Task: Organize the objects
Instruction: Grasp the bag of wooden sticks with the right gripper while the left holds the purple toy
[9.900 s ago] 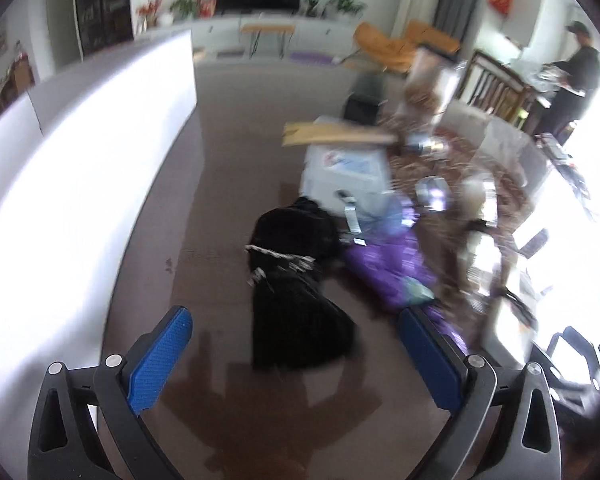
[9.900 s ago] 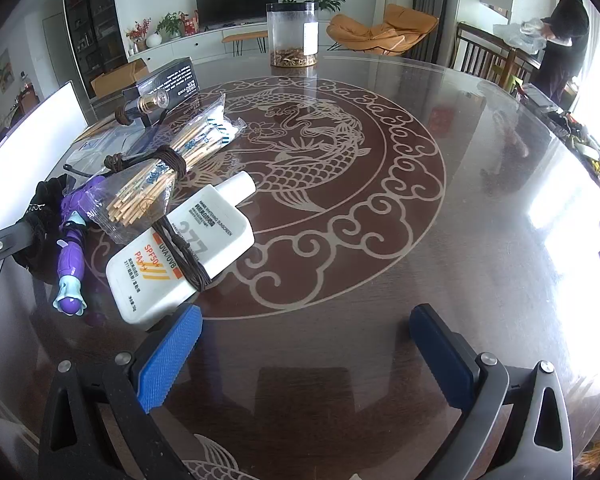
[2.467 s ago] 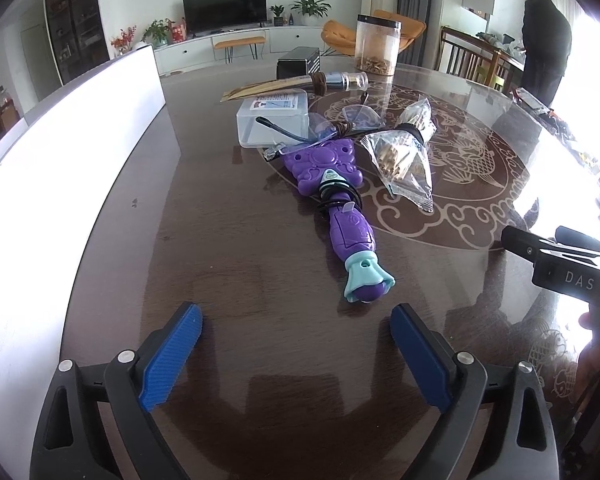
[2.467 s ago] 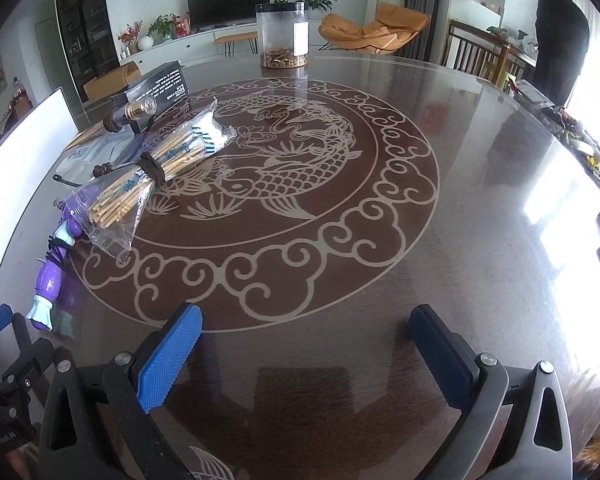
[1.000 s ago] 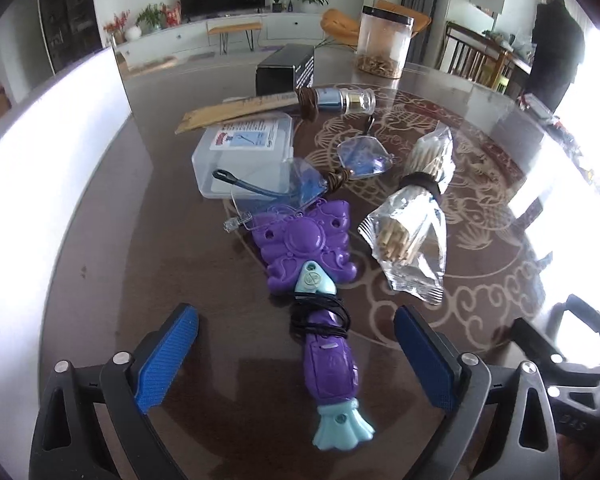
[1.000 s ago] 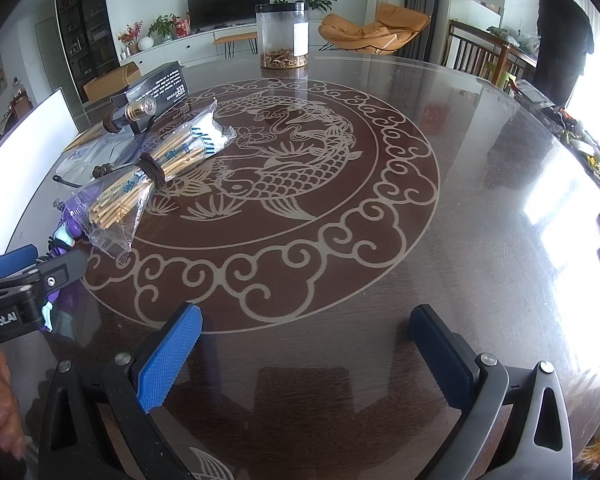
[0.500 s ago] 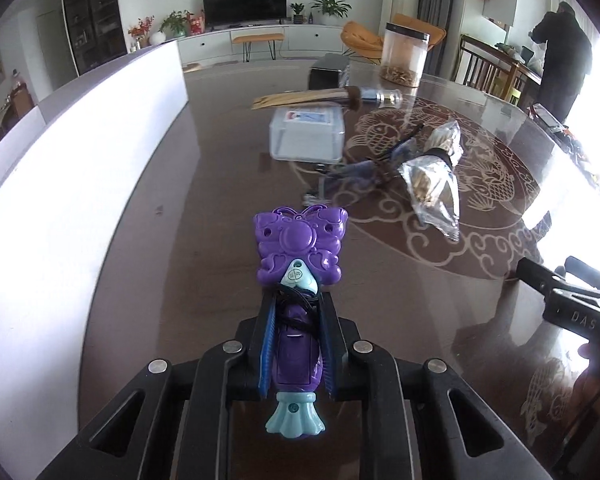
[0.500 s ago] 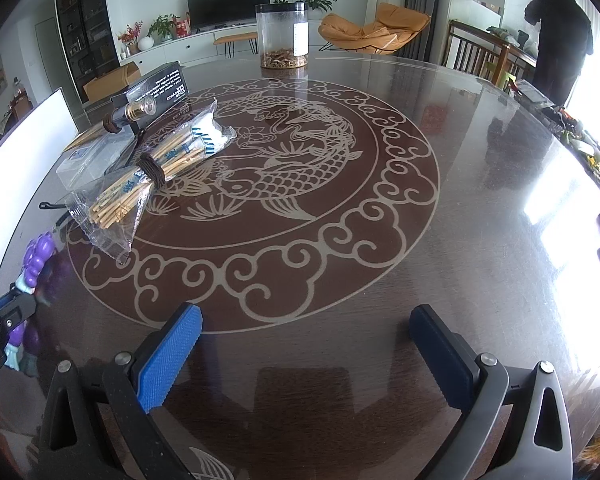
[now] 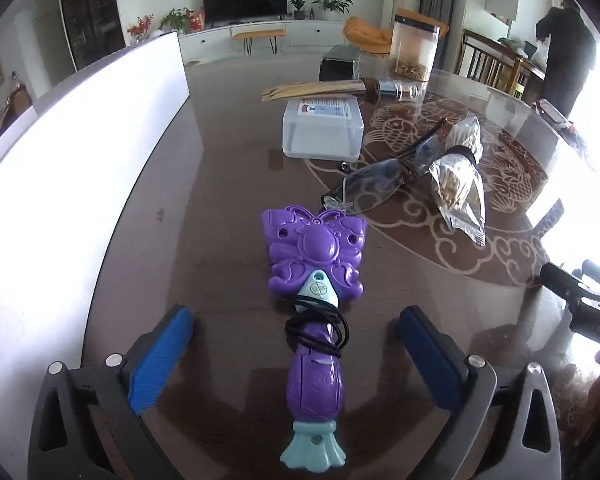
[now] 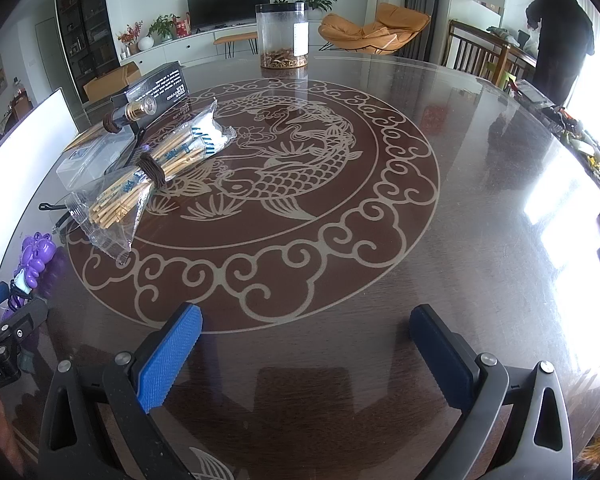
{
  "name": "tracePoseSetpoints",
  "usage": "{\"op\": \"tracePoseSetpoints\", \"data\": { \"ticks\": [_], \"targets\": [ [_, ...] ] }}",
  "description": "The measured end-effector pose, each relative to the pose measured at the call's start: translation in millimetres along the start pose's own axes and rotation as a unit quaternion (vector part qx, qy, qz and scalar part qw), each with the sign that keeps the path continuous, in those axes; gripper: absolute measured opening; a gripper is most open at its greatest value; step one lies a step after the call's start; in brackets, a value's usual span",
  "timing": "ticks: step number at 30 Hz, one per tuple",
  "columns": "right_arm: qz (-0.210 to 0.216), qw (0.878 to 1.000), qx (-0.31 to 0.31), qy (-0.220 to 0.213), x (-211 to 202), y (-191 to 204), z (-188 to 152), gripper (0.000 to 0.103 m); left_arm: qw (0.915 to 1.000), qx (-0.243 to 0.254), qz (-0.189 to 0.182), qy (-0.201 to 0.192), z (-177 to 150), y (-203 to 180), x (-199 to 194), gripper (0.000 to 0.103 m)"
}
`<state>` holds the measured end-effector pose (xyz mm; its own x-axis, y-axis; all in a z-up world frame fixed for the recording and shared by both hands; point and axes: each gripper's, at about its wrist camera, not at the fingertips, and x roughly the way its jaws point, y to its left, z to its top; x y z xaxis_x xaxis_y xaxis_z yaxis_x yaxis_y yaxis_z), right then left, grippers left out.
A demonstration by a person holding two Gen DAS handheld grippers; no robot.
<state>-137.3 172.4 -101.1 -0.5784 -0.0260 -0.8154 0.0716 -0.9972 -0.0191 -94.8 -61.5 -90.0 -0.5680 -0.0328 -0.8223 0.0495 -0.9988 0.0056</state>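
A purple butterfly toy wand (image 9: 315, 304) with a teal base and a black cord around its handle lies on the dark table, between the blue pads of my left gripper (image 9: 296, 328), which is open and not touching it. The wand also shows at the left edge of the right wrist view (image 10: 34, 264). My right gripper (image 10: 306, 336) is open and empty above the table's fish pattern. A bag of wooden sticks (image 10: 152, 176) lies left of the pattern and shows in the left wrist view (image 9: 458, 178).
Safety glasses (image 9: 380, 184), a clear plastic box (image 9: 322, 128), a tied stick bundle with a small bottle (image 9: 340, 89), a black box (image 10: 156, 88) and a clear jar (image 10: 282, 36) stand further back. A white board (image 9: 72, 152) runs along the left. A person (image 10: 560, 36) stands far right.
My left gripper has opened and let go of the purple wand, which now lies on the table nearer the left board than its earlier spot. The right gripper has not moved.
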Motion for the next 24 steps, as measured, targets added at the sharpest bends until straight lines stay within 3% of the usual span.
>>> {"op": "tracePoseSetpoints", "data": {
  "ticks": [20,22,23,24],
  "targets": [
    [0.0,1.0,-0.001,0.0,0.6,-0.2,0.2,0.103,1.0,-0.001,0.001,-0.003,-0.3,-0.9,-1.3,0.103],
    [0.007,1.0,0.007,0.01,-0.3,-1.6,1.3,0.103,1.0,-0.002,0.001,-0.003,-0.2,-0.8,-1.4,0.103],
    [0.023,0.999,0.028,0.015,-3.1,-4.5,2.8,0.103,1.0,-0.002,0.001,-0.003,-0.1,-0.9,-1.3,0.103],
    [0.065,0.996,0.06,0.012,-9.1,-7.7,5.6,0.103,1.0,-0.002,0.001,-0.003,-0.2,-0.8,-1.3,0.103]
  ]
}}
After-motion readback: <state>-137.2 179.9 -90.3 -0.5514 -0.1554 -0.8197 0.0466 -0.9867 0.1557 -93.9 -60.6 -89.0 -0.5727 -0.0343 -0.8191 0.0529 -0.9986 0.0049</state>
